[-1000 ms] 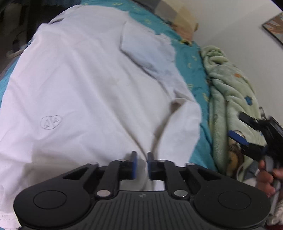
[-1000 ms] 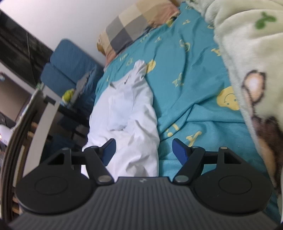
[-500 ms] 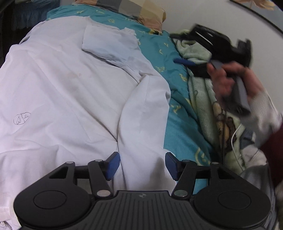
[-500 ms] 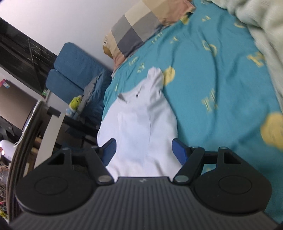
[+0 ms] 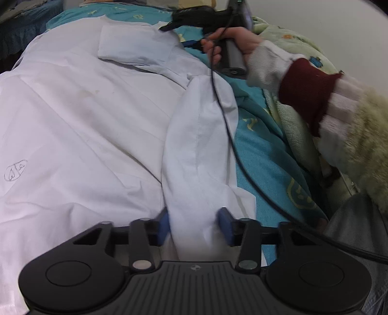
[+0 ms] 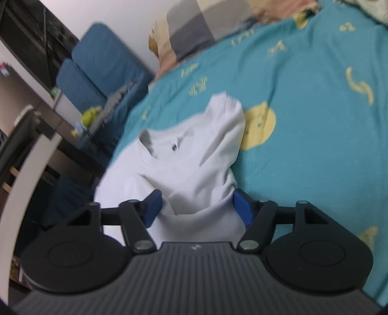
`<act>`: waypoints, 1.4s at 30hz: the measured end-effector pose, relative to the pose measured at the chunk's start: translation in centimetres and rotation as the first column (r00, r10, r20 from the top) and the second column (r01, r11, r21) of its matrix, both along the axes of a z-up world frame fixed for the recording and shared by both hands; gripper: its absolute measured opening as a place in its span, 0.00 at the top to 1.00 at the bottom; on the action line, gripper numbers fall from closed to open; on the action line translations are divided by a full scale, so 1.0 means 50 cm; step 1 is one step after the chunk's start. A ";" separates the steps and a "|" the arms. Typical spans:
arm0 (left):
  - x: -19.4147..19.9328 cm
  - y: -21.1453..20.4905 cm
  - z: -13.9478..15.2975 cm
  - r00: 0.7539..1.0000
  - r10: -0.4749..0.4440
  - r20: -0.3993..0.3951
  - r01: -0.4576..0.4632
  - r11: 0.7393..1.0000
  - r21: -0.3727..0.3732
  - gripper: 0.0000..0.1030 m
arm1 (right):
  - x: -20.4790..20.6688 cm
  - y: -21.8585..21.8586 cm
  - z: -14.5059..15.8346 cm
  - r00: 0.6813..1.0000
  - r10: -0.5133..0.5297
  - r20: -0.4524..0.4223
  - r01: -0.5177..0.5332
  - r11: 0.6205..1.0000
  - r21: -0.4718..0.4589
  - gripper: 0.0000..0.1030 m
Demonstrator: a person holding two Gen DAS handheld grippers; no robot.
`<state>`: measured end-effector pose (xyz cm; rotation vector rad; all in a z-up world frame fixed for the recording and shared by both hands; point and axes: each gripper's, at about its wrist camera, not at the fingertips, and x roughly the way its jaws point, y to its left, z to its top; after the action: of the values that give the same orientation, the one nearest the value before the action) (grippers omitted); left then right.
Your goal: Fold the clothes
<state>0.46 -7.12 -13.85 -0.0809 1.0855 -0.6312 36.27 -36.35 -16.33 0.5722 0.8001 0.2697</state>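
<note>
A white T-shirt (image 5: 84, 126) lies spread on the teal bed sheet (image 5: 262, 155), with one side folded lengthwise into a long strip (image 5: 201, 155). My left gripper (image 5: 195, 226) is open, its blue pads on either side of the near end of that strip. My right gripper (image 6: 197, 209) is open over the collar end of the shirt (image 6: 191, 160), pads on either side of bunched white cloth near the shoulder. In the left wrist view the right gripper (image 5: 194, 21) is held by a hand at the far end of the shirt.
A green fleece blanket (image 5: 298, 114) lies along the right of the bed. A checked pillow (image 6: 218, 26) sits at the head. A blue chair (image 6: 101, 70) and a desk (image 6: 36, 145) stand left of the bed. A black cable (image 5: 230, 135) crosses the folded strip.
My left gripper opened, letting go of the shirt, and drew back along the folded strip. My right gripper moved up the bed to the collar end, still open.
</note>
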 end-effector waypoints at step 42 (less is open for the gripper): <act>0.081 0.222 0.168 0.937 0.336 0.095 -0.308 0.923 -0.230 0.36 | -0.329 0.070 0.246 0.985 -0.102 0.138 0.129 0.970 -0.208 0.38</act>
<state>4.52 3.98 -5.46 -0.3913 0.8482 -0.4445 19.83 -32.84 -4.05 0.3909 0.6603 0.1079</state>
